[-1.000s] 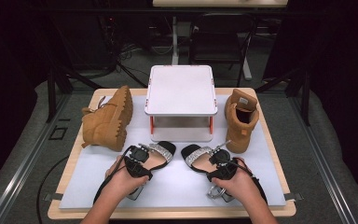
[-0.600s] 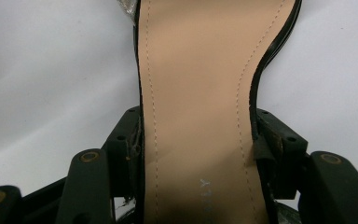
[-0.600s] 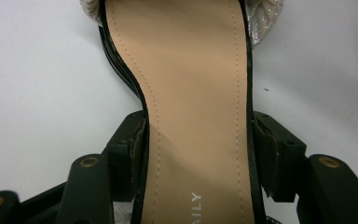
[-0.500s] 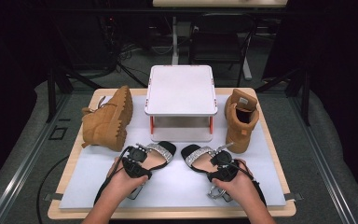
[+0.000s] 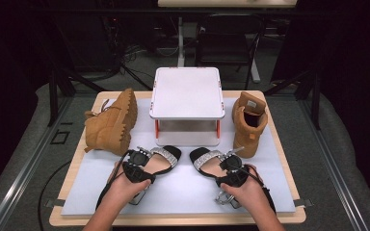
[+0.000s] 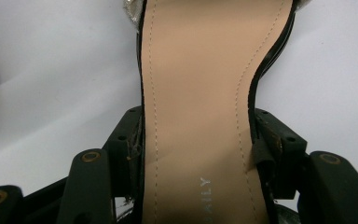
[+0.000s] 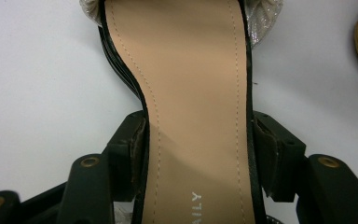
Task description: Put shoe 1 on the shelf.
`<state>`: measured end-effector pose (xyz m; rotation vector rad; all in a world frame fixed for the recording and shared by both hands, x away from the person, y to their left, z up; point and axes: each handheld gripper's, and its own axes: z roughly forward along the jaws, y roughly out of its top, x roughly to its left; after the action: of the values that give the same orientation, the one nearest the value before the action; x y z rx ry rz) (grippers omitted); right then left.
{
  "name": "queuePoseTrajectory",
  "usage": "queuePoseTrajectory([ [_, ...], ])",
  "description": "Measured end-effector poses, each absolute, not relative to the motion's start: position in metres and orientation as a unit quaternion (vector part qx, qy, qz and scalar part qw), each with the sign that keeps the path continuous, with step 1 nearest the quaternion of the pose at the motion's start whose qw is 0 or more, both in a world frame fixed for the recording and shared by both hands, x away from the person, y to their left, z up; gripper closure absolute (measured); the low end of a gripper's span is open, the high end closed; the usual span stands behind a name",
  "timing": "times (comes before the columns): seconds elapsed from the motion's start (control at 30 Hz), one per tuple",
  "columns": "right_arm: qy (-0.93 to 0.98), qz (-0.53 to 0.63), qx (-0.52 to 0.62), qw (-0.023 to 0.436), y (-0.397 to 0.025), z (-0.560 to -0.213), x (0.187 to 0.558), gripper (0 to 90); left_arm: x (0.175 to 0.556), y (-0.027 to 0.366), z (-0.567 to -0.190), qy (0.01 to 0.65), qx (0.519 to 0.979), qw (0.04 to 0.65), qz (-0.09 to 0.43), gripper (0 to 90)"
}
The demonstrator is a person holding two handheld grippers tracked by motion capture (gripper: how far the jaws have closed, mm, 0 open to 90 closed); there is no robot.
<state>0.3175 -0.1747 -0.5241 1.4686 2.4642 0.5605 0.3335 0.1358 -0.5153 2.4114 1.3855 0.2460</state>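
Sandals lie side by side at the near middle of the white surface (image 5: 183, 192), toes toward the white stand (image 5: 187, 94). Left hand-held gripper (image 5: 136, 163) is clamped across the waist of the left sandal (image 5: 161, 159), its jaws pressing both edges of the tan insole. Right hand-held gripper (image 5: 232, 169) grips the right sandal (image 5: 207, 161) likewise. Tan boots flank the stand.
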Motion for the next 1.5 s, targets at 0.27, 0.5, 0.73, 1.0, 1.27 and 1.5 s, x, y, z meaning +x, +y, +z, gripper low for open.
queuePoseTrajectory([
  [0.27, 0.829, 0.192, 0.514, 0.107, -0.173, -0.517, 0.321, 41.6, 0.336, 0.134, -0.509, 0.491, 0.848, 0.176, 0.093, 42.4],
  [0.5, 0.819, 0.194, 0.528, 0.113, -0.166, -0.515, 0.331, 41.6, 0.347, 0.122, -0.501, 0.495, 0.843, 0.184, 0.103, 42.4],
  [0.73, 0.810, 0.191, 0.541, 0.123, -0.162, -0.510, 0.349, 41.5, 0.368, 0.110, -0.502, 0.505, 0.836, 0.188, 0.103, 42.4],
  [1.0, 0.798, 0.195, 0.556, 0.129, -0.150, -0.512, 0.369, 41.5, 0.387, 0.102, -0.507, 0.520, 0.826, 0.187, 0.113, 42.4],
  [1.27, 0.798, 0.183, 0.558, 0.136, -0.144, -0.519, 0.373, 41.2, 0.386, 0.100, -0.520, 0.524, 0.824, 0.180, 0.116, 42.0],
  [1.5, 0.794, 0.201, 0.558, 0.134, -0.146, -0.520, 0.372, 39.5, 0.385, 0.103, -0.522, 0.523, 0.823, 0.195, 0.104, 40.2],
])
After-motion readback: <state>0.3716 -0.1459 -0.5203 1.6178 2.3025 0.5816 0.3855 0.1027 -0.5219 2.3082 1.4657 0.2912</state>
